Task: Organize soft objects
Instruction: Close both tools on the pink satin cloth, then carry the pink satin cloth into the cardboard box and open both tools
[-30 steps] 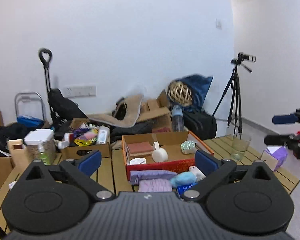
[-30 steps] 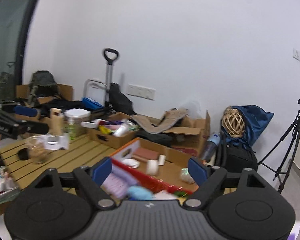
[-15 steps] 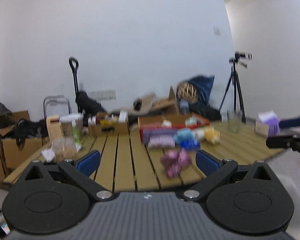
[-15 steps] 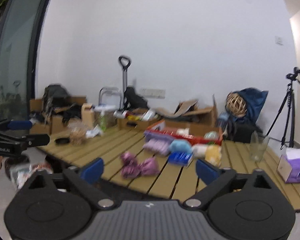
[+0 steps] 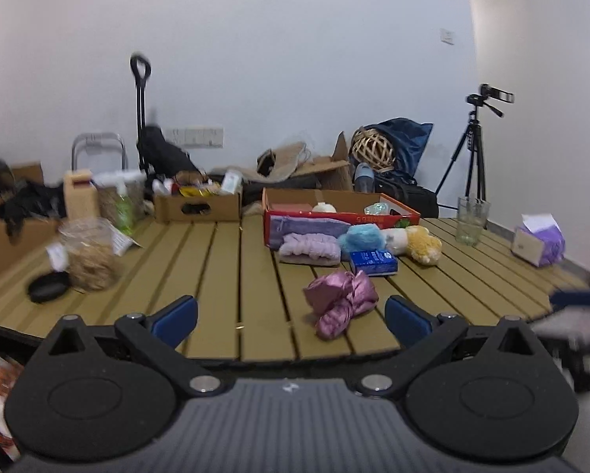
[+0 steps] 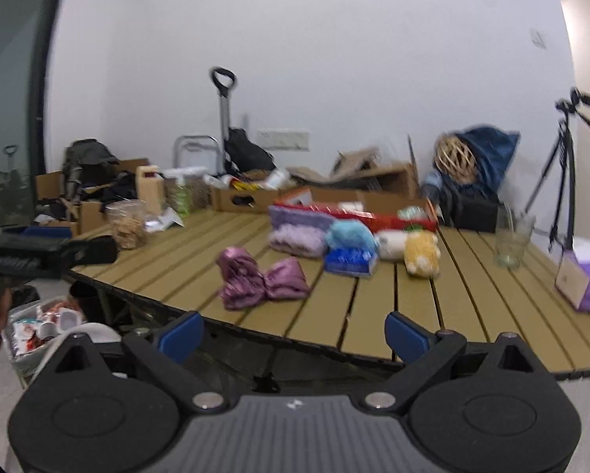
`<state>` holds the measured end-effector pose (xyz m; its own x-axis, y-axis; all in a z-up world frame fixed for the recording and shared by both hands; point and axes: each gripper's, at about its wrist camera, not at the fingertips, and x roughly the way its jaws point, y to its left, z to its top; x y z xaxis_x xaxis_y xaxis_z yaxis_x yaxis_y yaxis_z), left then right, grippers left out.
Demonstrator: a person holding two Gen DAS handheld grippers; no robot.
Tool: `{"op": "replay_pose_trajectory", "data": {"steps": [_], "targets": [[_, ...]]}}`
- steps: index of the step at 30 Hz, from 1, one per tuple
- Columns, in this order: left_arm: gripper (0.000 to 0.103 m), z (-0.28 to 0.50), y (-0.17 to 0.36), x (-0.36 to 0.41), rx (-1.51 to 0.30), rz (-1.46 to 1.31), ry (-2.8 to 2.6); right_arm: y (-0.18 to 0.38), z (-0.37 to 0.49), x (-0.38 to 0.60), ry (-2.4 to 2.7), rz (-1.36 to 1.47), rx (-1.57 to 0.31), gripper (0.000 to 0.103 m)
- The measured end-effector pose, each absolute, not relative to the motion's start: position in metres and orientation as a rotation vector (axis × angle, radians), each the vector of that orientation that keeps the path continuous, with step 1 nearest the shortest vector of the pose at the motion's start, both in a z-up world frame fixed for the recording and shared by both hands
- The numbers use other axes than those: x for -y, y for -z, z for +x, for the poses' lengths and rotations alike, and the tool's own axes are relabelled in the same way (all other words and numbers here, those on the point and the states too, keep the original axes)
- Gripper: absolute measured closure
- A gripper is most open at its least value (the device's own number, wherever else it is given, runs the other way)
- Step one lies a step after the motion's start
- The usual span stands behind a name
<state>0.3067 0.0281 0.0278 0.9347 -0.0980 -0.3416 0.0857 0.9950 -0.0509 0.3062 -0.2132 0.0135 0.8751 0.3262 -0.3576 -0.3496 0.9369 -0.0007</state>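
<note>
A crumpled pink satin cloth (image 5: pixel 340 299) (image 6: pixel 261 278) lies near the front edge of the slatted wooden table (image 5: pixel 216 276). Behind it lie a lilac folded towel (image 5: pixel 310 249) (image 6: pixel 295 238), a blue fluffy ball (image 5: pixel 362 236) (image 6: pixel 350 234), a white plush (image 5: pixel 395 238), a yellow plush (image 5: pixel 423 244) (image 6: pixel 422 258) and a blue packet (image 5: pixel 373 262) (image 6: pixel 350 261). A red cardboard box (image 5: pixel 334 216) (image 6: pixel 373 216) stands behind them. My left gripper (image 5: pixel 291 321) is open and empty at the table's front edge. My right gripper (image 6: pixel 293 335) is open and empty, in front of the edge.
A glass (image 5: pixel 470 220) (image 6: pixel 511 240) and a purple tissue box (image 5: pixel 537 242) (image 6: pixel 586 280) stand at the right. A clear bag (image 5: pixel 90 256), a black dish (image 5: pixel 49 287) and a brown box (image 5: pixel 198 205) are at the left. A tripod (image 5: pixel 472 157) stands behind the table.
Both grippers have pulled back from above the red box to the table's front edge and lower. The pink cloth and the whole tabletop have come into view. Both stay open.
</note>
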Motion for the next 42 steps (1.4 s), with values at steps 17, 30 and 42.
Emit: {"op": "replay_pose_trajectory", "data": {"steps": [17, 30, 42], "targets": [[0.072, 0.429, 0.046, 0.022, -0.464, -0.101, 0.175, 0.006, 0.402, 0.25, -0.225, 0.085, -0.432, 0.006], [0.055, 0.424, 0.057, 0.006, -0.544, -0.111, 0.255, 0.031, 0.537, 0.17, -0.495, 0.131, -0.602, 0.049], [0.073, 0.466, 0.057, -0.025, -0.614, -0.325, 0.312, 0.049, 0.529, 0.198, -0.466, 0.303, -0.598, 0.073]]}}
